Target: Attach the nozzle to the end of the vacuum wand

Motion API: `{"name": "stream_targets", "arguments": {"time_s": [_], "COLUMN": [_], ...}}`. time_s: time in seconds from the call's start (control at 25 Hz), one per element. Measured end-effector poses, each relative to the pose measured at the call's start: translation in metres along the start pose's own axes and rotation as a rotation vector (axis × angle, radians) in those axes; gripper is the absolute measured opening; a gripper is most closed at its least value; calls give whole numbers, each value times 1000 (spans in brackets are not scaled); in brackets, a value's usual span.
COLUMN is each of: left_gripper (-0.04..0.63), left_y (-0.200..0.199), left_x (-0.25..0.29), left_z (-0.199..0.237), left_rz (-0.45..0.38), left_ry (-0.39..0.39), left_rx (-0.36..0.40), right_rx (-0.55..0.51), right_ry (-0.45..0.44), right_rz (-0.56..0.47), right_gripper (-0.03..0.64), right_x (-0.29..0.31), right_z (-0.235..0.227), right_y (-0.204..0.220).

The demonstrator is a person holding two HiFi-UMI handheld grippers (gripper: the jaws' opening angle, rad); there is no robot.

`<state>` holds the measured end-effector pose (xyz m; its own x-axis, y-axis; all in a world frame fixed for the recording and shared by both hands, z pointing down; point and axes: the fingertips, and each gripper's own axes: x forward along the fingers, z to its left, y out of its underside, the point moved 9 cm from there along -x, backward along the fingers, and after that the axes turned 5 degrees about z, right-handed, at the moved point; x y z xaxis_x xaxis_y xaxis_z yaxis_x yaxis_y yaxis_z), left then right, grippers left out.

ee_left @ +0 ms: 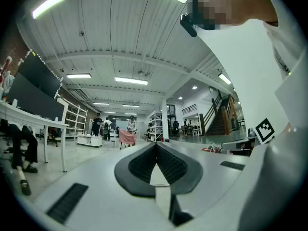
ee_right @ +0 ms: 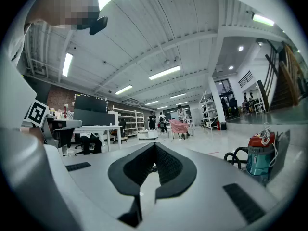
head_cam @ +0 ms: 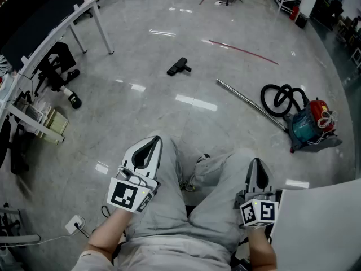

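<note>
Nozzle: the black nozzle [head_cam: 179, 67] lies alone on the glossy grey floor [head_cam: 141, 103], well ahead of the person and well apart from the wand.
Wand: the bare metal wand [head_cam: 250, 103] lies flat on the floor to the right of the nozzle. Its upper end is free. Its lower end runs toward the vacuum [head_cam: 309, 124] and black hose [head_cam: 277, 97], and I cannot tell whether it is joined there.
Nozzle handling: it is probably light, rigid plastic with a smooth shell. The short neck has to meet the tube, so it is best held across the body beside the neck, leaving the socket clear.
Wand handling: it looks stiff, long and slick. It is likely to roll on this floor, and to swing if held far from its tip. A hold close behind the free end should steady it for the push-fit.
Left gripper: the left gripper [head_cam: 152, 141] has its jaws closed pad against pad, with nothing between them. It rests over the left thigh and points level and forward.
Right gripper: the right gripper [head_cam: 256, 164] is likewise closed and empty. It rests over the right knee, level, facing the vacuum's side of the room.
Hands: both forearms are low and drawn in at the lap, a gripper on each leg, neither reaching.
Stage: judged not begun, with both parts untouched and out of reach.
</note>
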<state>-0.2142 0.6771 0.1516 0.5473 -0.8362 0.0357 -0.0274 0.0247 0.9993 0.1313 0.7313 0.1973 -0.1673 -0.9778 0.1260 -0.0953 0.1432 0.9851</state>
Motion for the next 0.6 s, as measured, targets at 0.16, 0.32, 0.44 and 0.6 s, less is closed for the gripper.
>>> {"name": "stream_targets", "arguments": {"time_s": [0.16, 0.32, 0.44, 0.6], "left_gripper": [9, 9, 8, 8], "left_y": [0, 1, 1, 1], "left_x": [-1, 0, 1, 0], "left_z": [1, 0, -1, 0], "left_rz": [2, 5, 8, 10], "left_ry": [0, 3, 5, 8], "left_rx": [1, 4, 5, 8], "right_rx": [-6, -7, -6, 12], "right_ry": [-10, -12, -13, -30], "right_rz": [-3, 2, 5, -2], "right_gripper": [6, 6, 6, 6], "right_x": [1, 1, 2, 2], "right_z": [3, 3, 3, 6], "right_y": [-1, 0, 0, 1]}}
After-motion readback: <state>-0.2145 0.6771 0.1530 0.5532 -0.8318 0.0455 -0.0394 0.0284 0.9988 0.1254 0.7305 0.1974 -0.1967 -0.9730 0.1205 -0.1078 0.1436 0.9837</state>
